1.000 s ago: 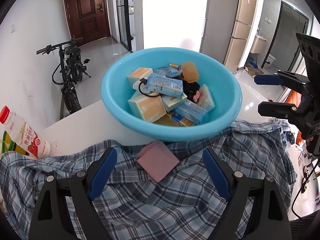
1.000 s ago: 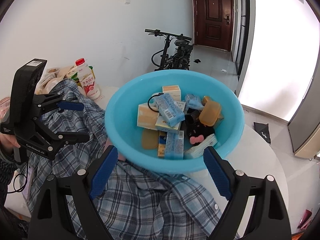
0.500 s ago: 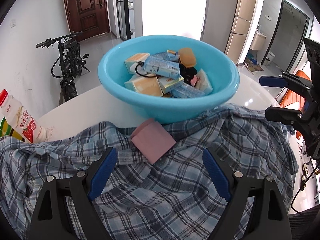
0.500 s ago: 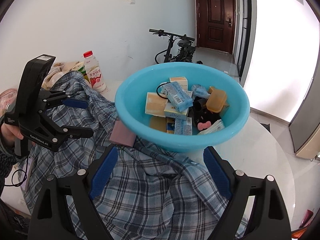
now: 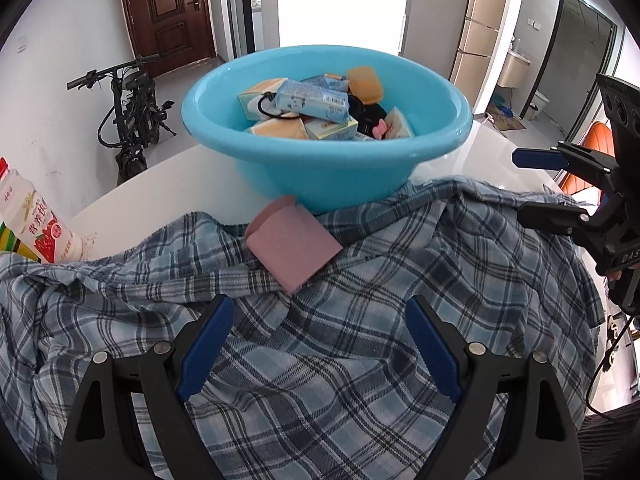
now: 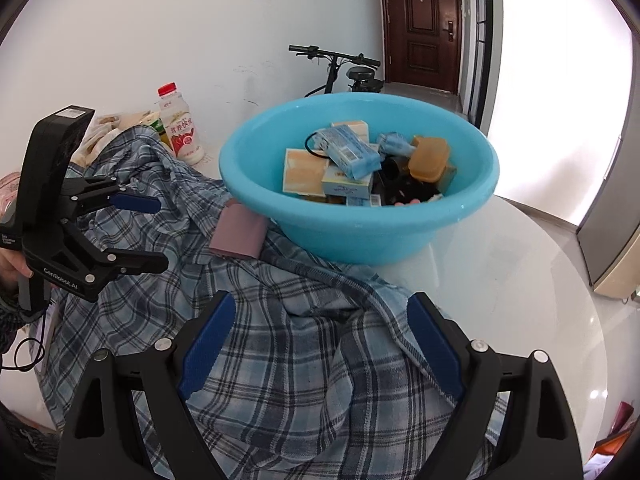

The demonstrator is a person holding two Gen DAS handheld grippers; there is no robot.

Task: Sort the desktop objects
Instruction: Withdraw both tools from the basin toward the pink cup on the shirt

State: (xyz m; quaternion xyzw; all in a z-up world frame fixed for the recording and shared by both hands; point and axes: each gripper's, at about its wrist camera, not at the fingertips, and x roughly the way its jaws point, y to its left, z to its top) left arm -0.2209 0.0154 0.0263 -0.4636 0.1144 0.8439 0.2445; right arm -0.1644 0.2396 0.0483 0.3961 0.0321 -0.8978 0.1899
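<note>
Left wrist view: left gripper point(image 5: 316, 344) jaws spread wide, nothing between them, poised over a rumpled plaid shirt point(image 5: 360, 360) covering the near table point(image 5: 180, 184). Right gripper point(image 6: 316, 344) likewise wide and empty, above the same cloth nearer the table's bare side.

Progress, judged: blue basin point(image 5: 328, 176) already holds a heap of small cartons, a black cord, an orange lidded box point(image 5: 364, 82). Still loose: the shirt, a pink folded pad point(image 5: 294, 248) lying on it and touching the basin wall, a red-capped milk bottle point(image 6: 180, 128) by the wall. Sorting looks partly done, cloth untouched.

Room: shirt hem drapes off the near edge; basin rim close ahead of both tools. Open glossy tabletop point(image 6: 500, 280) to the right of the basin; left side crowded with bottle and packets. Grippers near each other, not touching.
</note>
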